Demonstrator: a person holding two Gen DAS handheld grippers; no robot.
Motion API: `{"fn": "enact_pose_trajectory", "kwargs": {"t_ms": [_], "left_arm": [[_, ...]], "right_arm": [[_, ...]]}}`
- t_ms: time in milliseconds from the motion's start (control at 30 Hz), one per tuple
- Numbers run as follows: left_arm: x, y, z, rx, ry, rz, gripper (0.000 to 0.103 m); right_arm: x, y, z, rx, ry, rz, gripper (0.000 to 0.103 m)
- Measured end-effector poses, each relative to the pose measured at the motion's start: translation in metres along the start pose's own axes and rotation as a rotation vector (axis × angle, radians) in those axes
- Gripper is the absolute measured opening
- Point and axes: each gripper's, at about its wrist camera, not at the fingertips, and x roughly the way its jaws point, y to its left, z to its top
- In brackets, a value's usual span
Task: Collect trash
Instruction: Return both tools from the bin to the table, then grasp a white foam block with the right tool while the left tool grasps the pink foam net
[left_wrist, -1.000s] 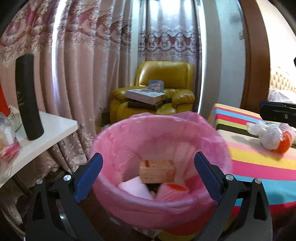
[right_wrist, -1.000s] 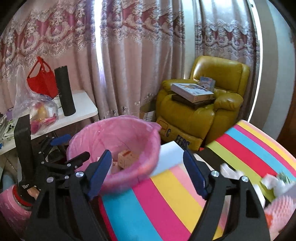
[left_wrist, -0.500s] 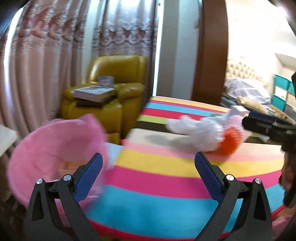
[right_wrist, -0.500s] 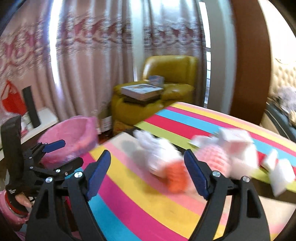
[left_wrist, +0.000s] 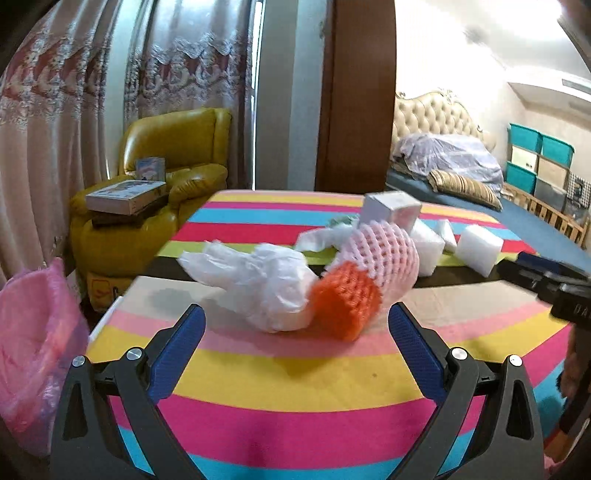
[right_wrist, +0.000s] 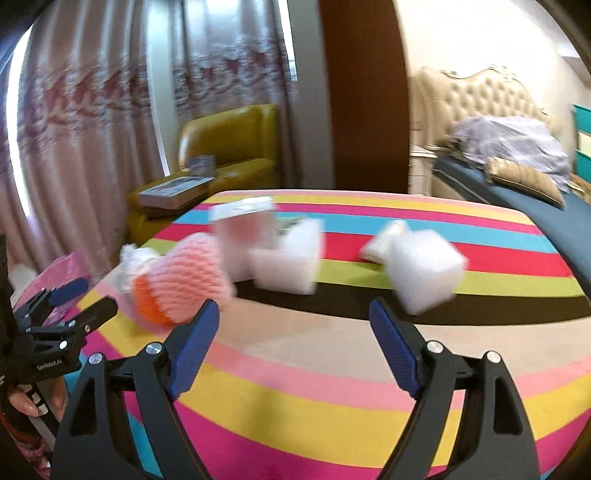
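On the striped table (left_wrist: 295, 376) lies a crumpled white plastic bag (left_wrist: 258, 284), an orange foam net (left_wrist: 347, 306) and a pink foam net (left_wrist: 384, 254). Behind them are a small box (left_wrist: 391, 210) and white foam blocks (left_wrist: 478, 249). My left gripper (left_wrist: 295, 350) is open and empty, just short of the bag and the orange net. My right gripper (right_wrist: 293, 343) is open and empty, facing the pink net (right_wrist: 188, 273) and foam blocks (right_wrist: 424, 273). The pink-lined bin (left_wrist: 33, 332) stands at the table's left.
A yellow armchair (left_wrist: 155, 206) with books stands behind the table by the curtains. A bed (left_wrist: 461, 173) and teal boxes are at the right. The left gripper shows at the left of the right wrist view (right_wrist: 70, 306).
Both grippers have swung right, away from the bin and toward the trash pile on the table. Both stay open and empty.
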Motion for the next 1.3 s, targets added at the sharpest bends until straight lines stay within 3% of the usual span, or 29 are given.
{"fn": "enact_pose_trajectory", "kwargs": {"t_ms": [100, 300, 467, 700, 967, 1000, 1300], "left_arm": [[0.011, -0.005, 0.000, 0.022, 0.010, 0.024, 0.094], [0.016, -0.011, -0.004, 0.070, 0.041, -0.008, 0.094], [0.017, -0.015, -0.006, 0.101, 0.050, -0.022, 0.094], [0.016, -0.009, -0.006, 0.066, 0.052, -0.038, 0.094], [0.016, -0.008, -0.007, 0.066, 0.051, -0.040, 0.094], [0.016, -0.008, -0.007, 0.066, 0.052, -0.039, 0.094], [0.015, -0.008, -0.008, 0.066, 0.054, -0.038, 0.094]], "right_arm": [[0.000, -0.023, 0.001, 0.048, -0.004, -0.044, 0.081], [0.011, -0.063, 0.000, 0.128, 0.023, -0.137, 0.081], [0.037, -0.073, 0.011, 0.111, 0.071, -0.187, 0.081], [0.086, -0.086, 0.034, 0.064, 0.147, -0.253, 0.083], [0.127, -0.096, 0.046, 0.045, 0.242, -0.255, 0.082], [0.127, -0.095, 0.046, 0.040, 0.235, -0.247, 0.067], [0.077, -0.068, 0.023, 0.022, 0.153, -0.183, 0.066]]}}
